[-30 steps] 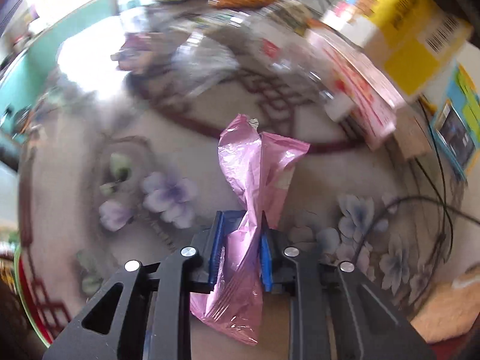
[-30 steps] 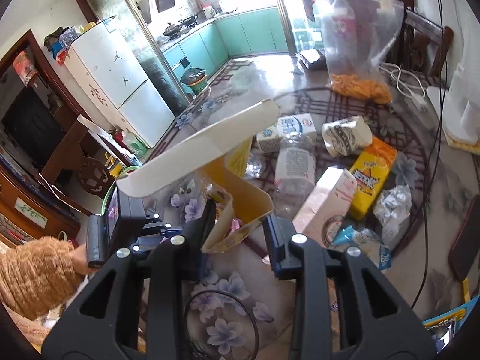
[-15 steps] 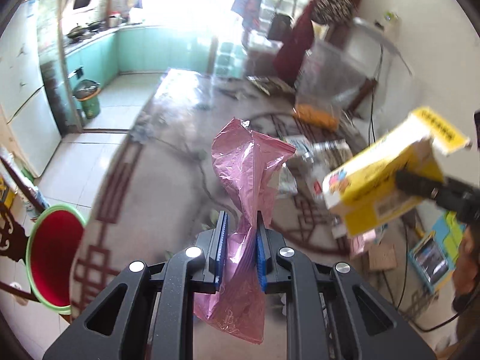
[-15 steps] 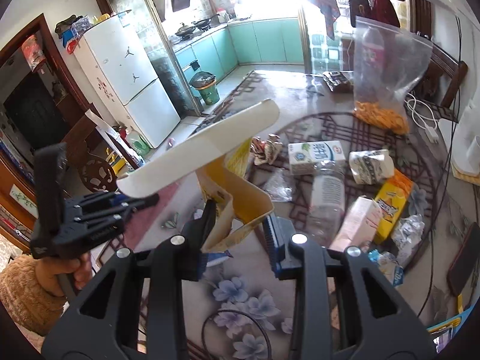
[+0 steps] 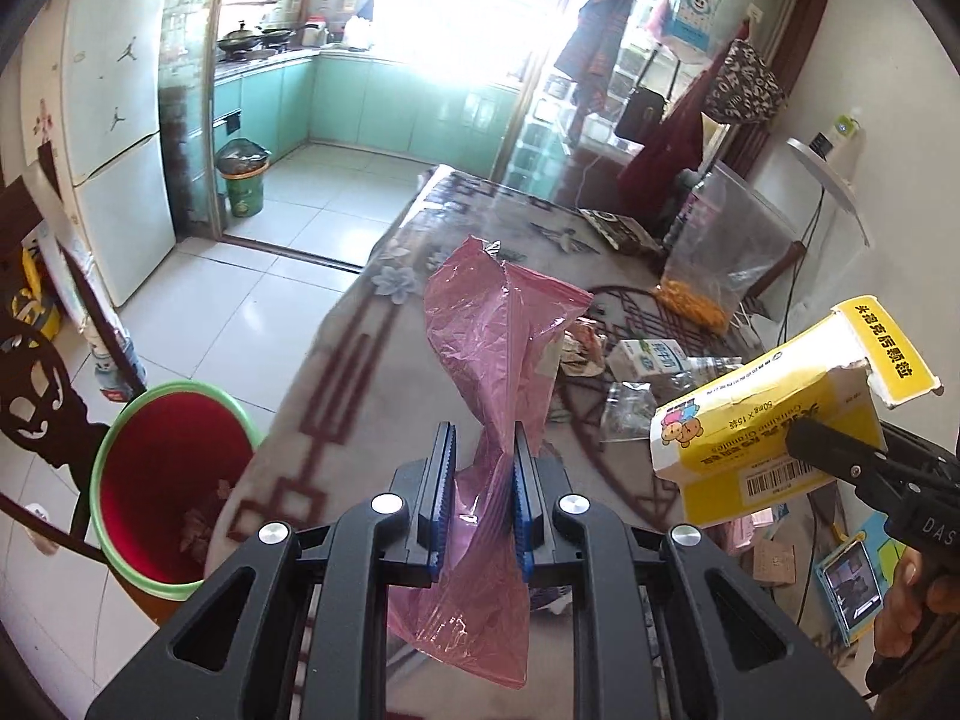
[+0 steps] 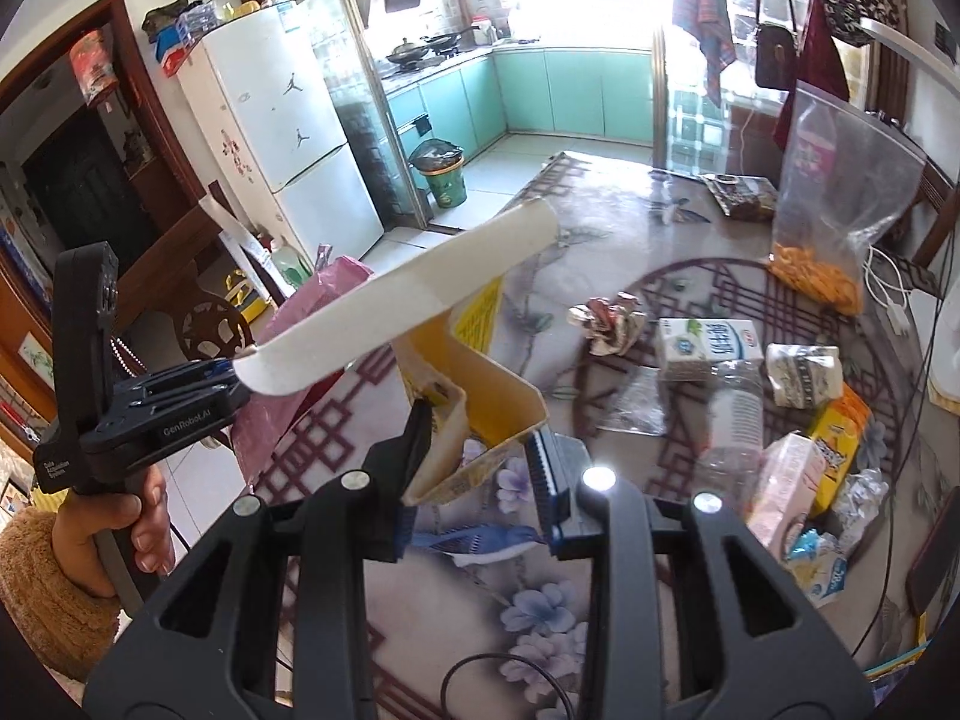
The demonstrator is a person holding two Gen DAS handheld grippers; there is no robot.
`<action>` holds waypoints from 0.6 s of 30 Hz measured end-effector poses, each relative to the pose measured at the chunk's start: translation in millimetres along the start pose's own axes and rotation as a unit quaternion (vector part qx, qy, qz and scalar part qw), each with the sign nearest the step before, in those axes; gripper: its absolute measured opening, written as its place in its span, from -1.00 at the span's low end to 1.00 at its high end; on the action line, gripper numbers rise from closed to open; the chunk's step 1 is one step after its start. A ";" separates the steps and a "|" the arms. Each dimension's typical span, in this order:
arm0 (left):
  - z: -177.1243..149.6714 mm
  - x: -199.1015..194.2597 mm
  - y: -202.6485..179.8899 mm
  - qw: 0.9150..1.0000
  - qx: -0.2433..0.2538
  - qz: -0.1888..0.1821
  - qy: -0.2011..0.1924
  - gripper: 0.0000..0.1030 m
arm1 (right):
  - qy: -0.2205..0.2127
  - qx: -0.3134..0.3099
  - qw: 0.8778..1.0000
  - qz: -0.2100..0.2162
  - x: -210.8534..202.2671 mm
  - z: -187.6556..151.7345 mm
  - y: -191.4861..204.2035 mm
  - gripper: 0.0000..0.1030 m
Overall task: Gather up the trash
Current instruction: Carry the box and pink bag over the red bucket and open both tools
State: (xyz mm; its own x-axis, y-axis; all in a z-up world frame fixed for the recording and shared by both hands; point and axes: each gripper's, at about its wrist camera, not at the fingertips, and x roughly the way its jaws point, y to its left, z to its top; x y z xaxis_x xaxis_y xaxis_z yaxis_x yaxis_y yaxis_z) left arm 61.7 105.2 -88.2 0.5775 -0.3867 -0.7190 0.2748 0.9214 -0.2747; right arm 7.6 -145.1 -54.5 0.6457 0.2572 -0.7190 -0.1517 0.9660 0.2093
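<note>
Left gripper (image 5: 480,495): clamped tight on a crumpled pink plastic bag (image 5: 498,360); the bag twists between the blue pads, its upper part standing above them and its lower part hanging below, clear of the table.
Right gripper (image 6: 480,468): closed on the open end of a torn yellow medicine carton (image 6: 474,384); the carton's pale inner flap sticks up and out to the left, and the box is lifted off the table.
Right gripper, from the left wrist camera: its black jaw presses the carton (image 5: 762,432) at the right edge, barcode side facing down.
Hand (image 6: 120,528): in a fuzzy tan sleeve, wrapped round the left gripper's handle at the lower left.
Red bin (image 5: 168,480): green-rimmed, on the tiled floor just beside the table's left edge, some scraps at its bottom.
Table (image 6: 600,612): floral cloth under a glossy cover.
Trash left on the table: crumpled foil wrapper (image 6: 612,324), milk carton (image 6: 708,348), clear plastic bottle (image 6: 732,420), pink box (image 6: 780,486), yellow packet (image 6: 840,432), all close together on the right half.
Clear zip bag (image 6: 834,204): upright at the far side, orange snacks in its bottom.
Beyond: white fridge (image 6: 282,138), green kitchen bin (image 6: 444,174), teal cabinets.
</note>
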 end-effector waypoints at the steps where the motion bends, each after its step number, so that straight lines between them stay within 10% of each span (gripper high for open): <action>1: 0.1 -2.2 6.7 1.000 -0.005 0.002 0.000 -0.71 | 0.001 -0.001 1.000 0.000 1.9 0.5 4.6 -0.40; 18: 1.9 -13.1 111.2 0.998 -0.049 0.027 0.012 -0.71 | 0.015 -0.012 1.000 -0.015 42.6 11.3 79.5 -0.39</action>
State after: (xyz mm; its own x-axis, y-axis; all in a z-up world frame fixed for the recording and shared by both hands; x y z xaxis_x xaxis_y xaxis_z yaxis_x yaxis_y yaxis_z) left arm 86.1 212.6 -108.1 0.5708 -0.3367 -0.7489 0.1667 0.9406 -0.2958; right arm 31.4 -57.6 -61.0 0.6275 0.2283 -0.7444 -0.1508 0.9736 0.1714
